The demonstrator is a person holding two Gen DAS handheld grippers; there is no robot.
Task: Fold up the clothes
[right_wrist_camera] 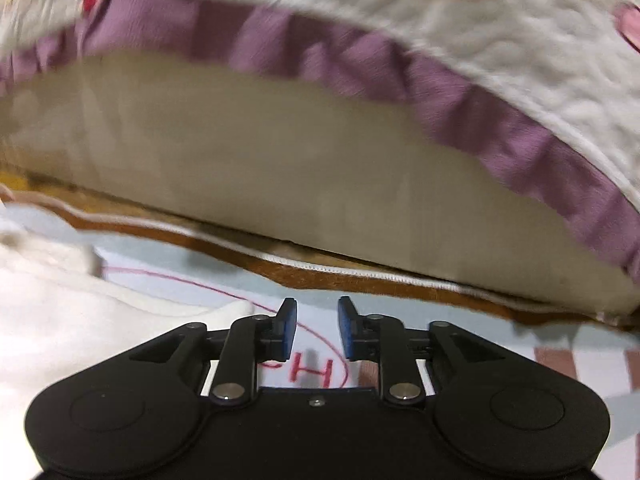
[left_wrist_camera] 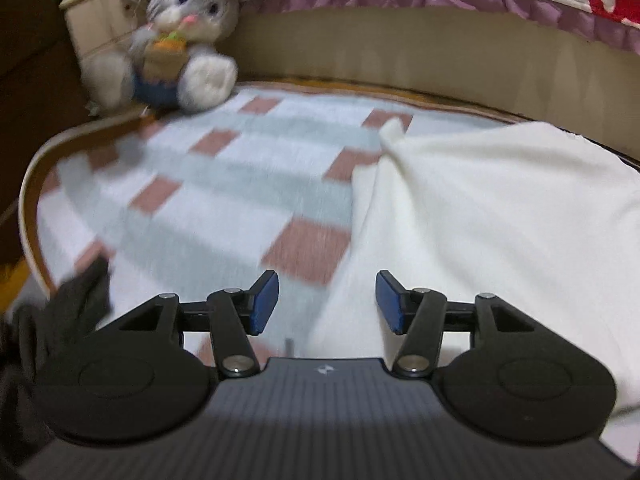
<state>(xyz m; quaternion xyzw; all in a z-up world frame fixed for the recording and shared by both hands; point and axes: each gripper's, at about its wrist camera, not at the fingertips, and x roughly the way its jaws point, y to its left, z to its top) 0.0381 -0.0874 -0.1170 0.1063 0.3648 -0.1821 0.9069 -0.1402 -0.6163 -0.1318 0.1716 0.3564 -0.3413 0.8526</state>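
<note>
far left in your left wrist view there's a dark cloth (left_wrist_camera: 80, 296) at the near-left edge of the checked blanket (left_wrist_camera: 224, 184), and a plush rabbit (left_wrist_camera: 176, 40) sits at the far-left corner, well apart from the work. your left gripper (left_wrist_camera: 327, 302) hangs over the blanket right at the left edge of the cream garment (left_wrist_camera: 500, 220). its blue pads stand wide apart w/ nothing between them; the left pad is over the blanket, the right pad over the cream cloth. can't tell if either pad touches fabric, view's blurred.

the garment lies spread w/ ridges on the right half of the blanket, a point of it reaching far toward the beige bed side (left_wrist_camera: 400, 60). it doesn't look like a neat stack, but whether it's partly folded or just laid out i can't say from here.

right wrist view: your right gripper (right_wrist_camera: 317, 330) is over the blanket by a red stitched oval w/ letters (right_wrist_camera: 316, 368), the garment (right_wrist_camera: 80, 320) just to its left. pads are a modest gap apart, narrower than the left's, holding nothing. the quilt w/ purple frill (right_wrist_camera: 360, 60) hangs far above.

my read: you're lining up for a grab on garment edges. next move prob needs each claw down on an edge, pinching only the cream layer, not the blanket under it.
</note>
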